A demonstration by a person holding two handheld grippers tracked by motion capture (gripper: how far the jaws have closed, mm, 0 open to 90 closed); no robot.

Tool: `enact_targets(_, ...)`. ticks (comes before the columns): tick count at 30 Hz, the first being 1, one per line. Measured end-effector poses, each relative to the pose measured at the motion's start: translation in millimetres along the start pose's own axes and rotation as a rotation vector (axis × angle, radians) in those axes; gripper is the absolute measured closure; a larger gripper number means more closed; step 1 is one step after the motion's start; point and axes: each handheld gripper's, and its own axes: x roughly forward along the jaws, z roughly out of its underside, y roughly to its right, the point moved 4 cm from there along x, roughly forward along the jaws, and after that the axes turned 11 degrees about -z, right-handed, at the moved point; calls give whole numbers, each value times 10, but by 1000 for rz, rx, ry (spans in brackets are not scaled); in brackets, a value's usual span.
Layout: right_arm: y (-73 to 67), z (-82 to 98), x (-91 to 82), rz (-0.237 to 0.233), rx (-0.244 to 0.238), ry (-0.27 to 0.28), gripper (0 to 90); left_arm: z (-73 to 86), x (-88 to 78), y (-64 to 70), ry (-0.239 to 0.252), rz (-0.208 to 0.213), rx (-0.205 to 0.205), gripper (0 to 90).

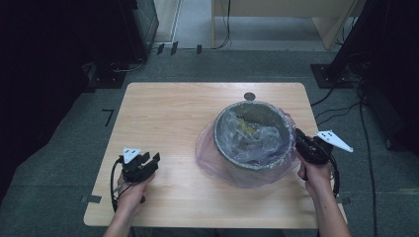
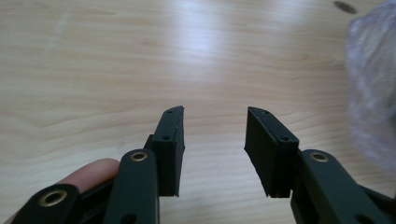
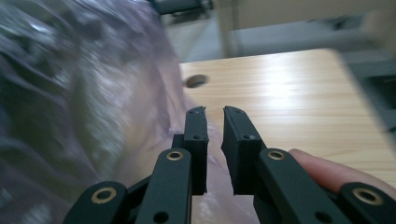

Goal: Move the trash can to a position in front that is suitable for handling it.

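High view: a light wooden table [image 1: 168, 113] takes up the middle of the frame, and on its right half stands a round grey bin [image 1: 253, 134] lined with a thin, see-through purple bag [image 1: 217, 158] whose loose edge spills over the rim and pools on the wood at the bin's lower left. Something yellowish lies inside the bag, too crumpled to make out. A small dark hole [image 1: 249, 96] sits in the tabletop just above the bin. The left gripper [image 1: 148, 159] is held at the lower left of the frame, well apart from the bin, over bare wood, with its cable looping down beside the hand. The right gripper [image 1: 299, 137] is at the right edge of the bin, its tips just beside the rim where the bag folds over (whether they touch the plastic cannot be told from here). In the left gripper view the two black jaws stand partly apart with nothing but bare wood between them; a blur of the bag shows at the far right edge of the frame. In the right gripper view the jaws are drawn nearly together, leaving a narrow slit, and the bag fills the left half of the frame right up against the left jaw; the purple film lies under and beside the tips, yet I see no fold clearly pinched between the pads.
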Motion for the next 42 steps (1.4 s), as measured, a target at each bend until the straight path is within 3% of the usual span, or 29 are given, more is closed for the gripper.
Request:
enact_targets(1, -31, 5, 23, -31, 11, 1, 812, -20, -3, 58, 15, 5, 7, 593)
enact_targets(5, -224, 43, 76, -97, -47, -26, 822, -85, 8, 228, 36, 19, 17, 631)
enact_targets(7, -287, 50, 81, -98, -60, -32, 833, -117, 15, 284, 38, 30, 22, 641)
enact_targets(8, -335, 56, 77, -127, -54, -33, 834, -133, 16, 311, 39, 37, 23, 651)
enact_targets(10, -354, 60, 75, -137, -58, -34, 834, -167, 19, 368, 45, 51, 26, 655)
enact_targets(13, -495, 109, 90, -181, -82, -49, 832, -236, 20, 501, 60, 87, 44, 677)
enact_targets(20, -770, 187, 158, -229, -102, -69, 808, -281, -9, 656, 89, 124, 52, 681)
enact_targets(24, -869, 217, 201, -222, -120, -65, 804, -312, -13, 734, 104, 157, 42, 701)
enact_targets(27, -1016, 257, 254, -216, -129, -72, 835, -319, -41, 814, 113, 194, 58, 748)
enact_targets(30, -1099, 275, 272, -177, -133, -83, 888, -311, -74, 810, 115, 182, 63, 778)
enact_targets(37, -1272, 329, 259, -207, -154, -92, 900, -272, -175, 713, 116, 158, 50, 884)
enact_targets(42, -1358, 357, 242, -211, -156, -89, 900, -211, -280, 663, 110, 138, 44, 886)
